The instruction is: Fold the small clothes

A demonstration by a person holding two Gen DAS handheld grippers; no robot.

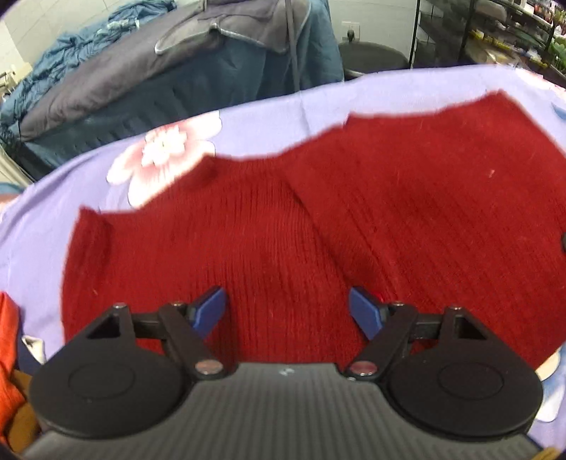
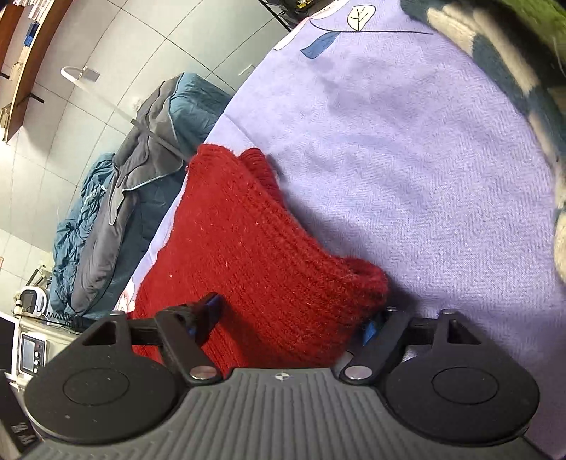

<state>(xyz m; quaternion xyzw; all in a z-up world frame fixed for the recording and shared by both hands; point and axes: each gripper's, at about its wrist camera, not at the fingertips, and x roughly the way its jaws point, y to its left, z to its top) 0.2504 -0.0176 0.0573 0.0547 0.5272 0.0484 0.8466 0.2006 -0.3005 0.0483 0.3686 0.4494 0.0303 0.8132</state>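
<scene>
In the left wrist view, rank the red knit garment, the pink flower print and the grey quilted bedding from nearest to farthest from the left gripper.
From the left gripper:
1. Red knit garment, directly under and between the open fingers.
2. Pink flower print on the lilac sheet, beyond the garment, upper left.
3. Grey quilted bedding, past the sheet's far edge.

No text, label, brand, number or sign can be read in either view. The small device (image 2: 32, 350) at the left edge of the right wrist view has a lit screen, but whatever it shows is too small and blurred to make out. The shelves (image 1: 509, 32) at the top right of the left wrist view hold packaged goods whose printing is likewise too blurred to read.
</scene>
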